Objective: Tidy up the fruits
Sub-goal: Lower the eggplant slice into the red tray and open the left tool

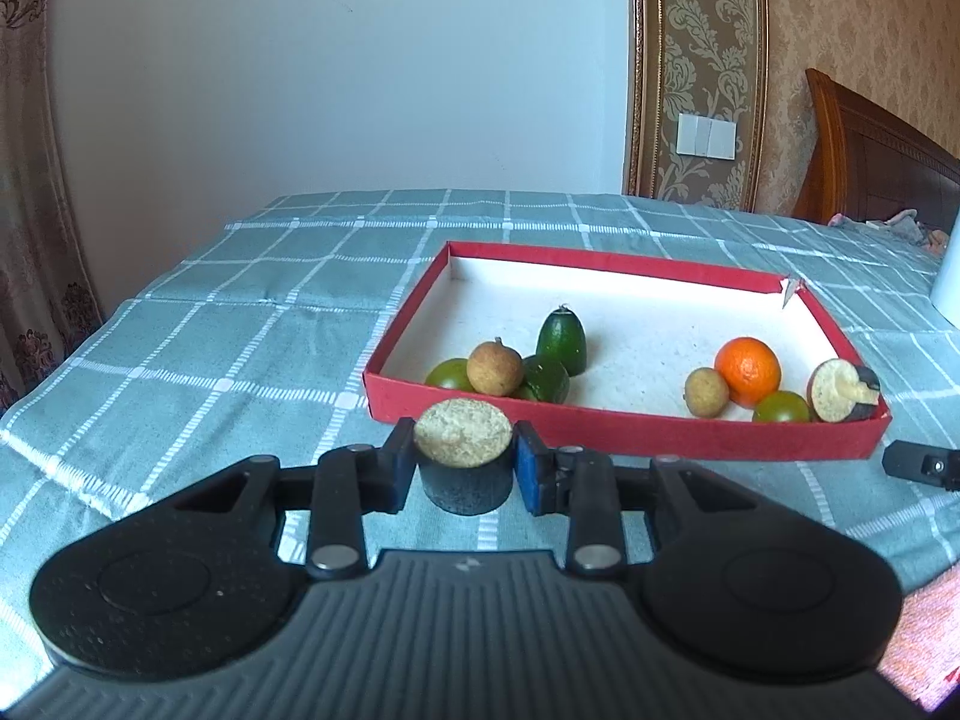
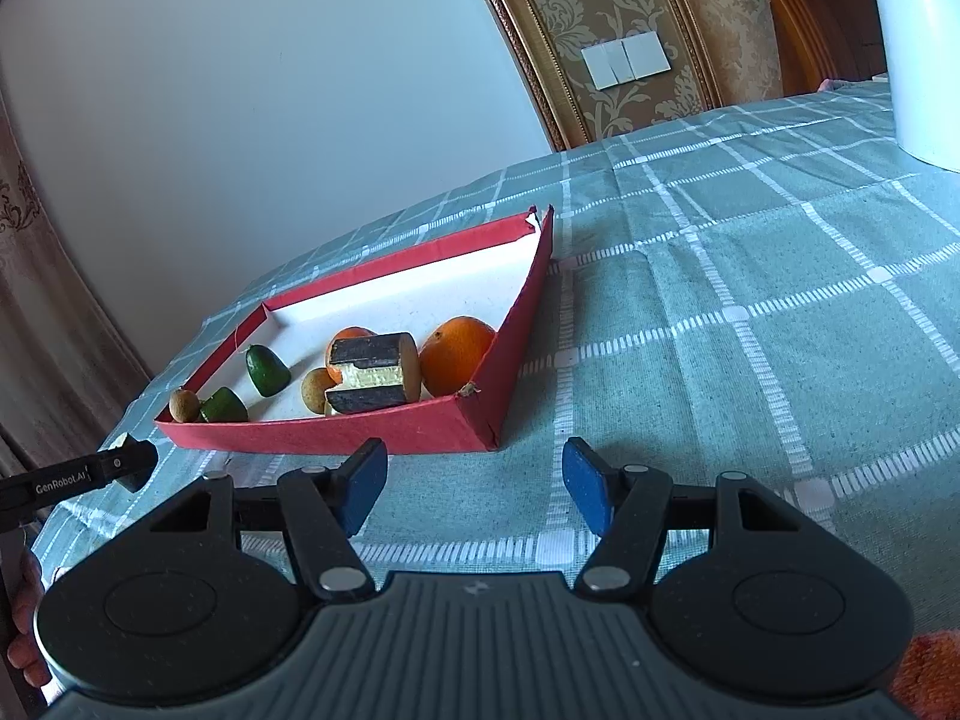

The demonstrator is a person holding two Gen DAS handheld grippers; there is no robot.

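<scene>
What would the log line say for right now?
left gripper: shut on dark cylinder piece | right gripper: open, holding nothing | red tray: fruits inside

A green cloth with white grid lines [image 1: 240, 324] covers the table; white wall switches [image 1: 706, 135] sit far right.

A desk [image 1: 240, 324] draped in a teal cloth with a white grid carries a shallow red box [image 1: 624, 435] with a white floor, standing near its front edge; a white object [image 2: 918, 48], cropped by the frame, rests at far right.
</scene>
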